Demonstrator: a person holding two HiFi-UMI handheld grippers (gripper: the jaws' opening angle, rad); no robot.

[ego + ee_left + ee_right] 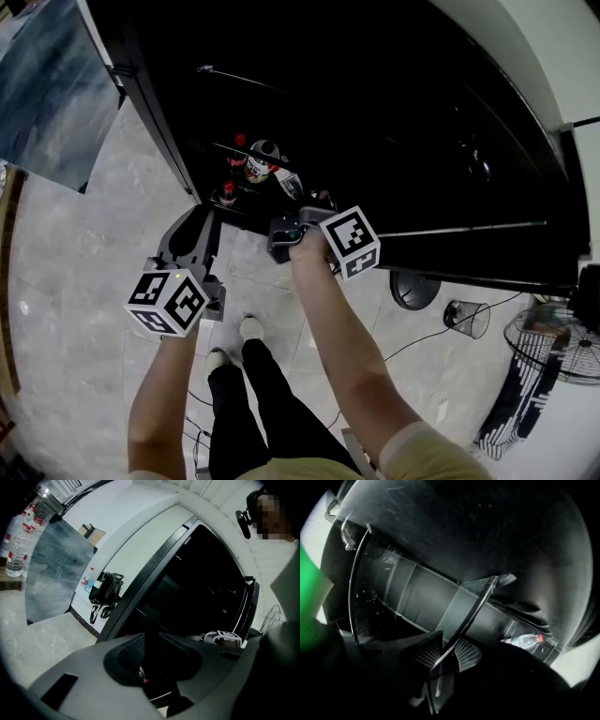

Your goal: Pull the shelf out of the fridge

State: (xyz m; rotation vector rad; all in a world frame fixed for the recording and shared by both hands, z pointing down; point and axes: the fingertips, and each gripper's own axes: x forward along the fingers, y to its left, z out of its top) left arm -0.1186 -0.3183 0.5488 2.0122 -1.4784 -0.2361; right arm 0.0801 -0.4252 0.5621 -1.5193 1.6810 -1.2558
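The right arm reaches straight ahead into the dark open fridge [375, 112], where the right gripper [447, 652] pinches the front edge of the glass shelf [471, 613], which sits tilted inside the cabinet. The left gripper [197, 217] hangs lower, beside the fridge's bottom edge, jaws spread on nothing. Red-capped bottles [236, 155] stand just beyond the right gripper, and a fan [553, 342] stands on the tiled floor [84, 281].

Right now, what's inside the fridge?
Red-capped bottles and a glass shelf whose edge sits between the right gripper's jaws. The rest of the fridge interior is too dark to see.
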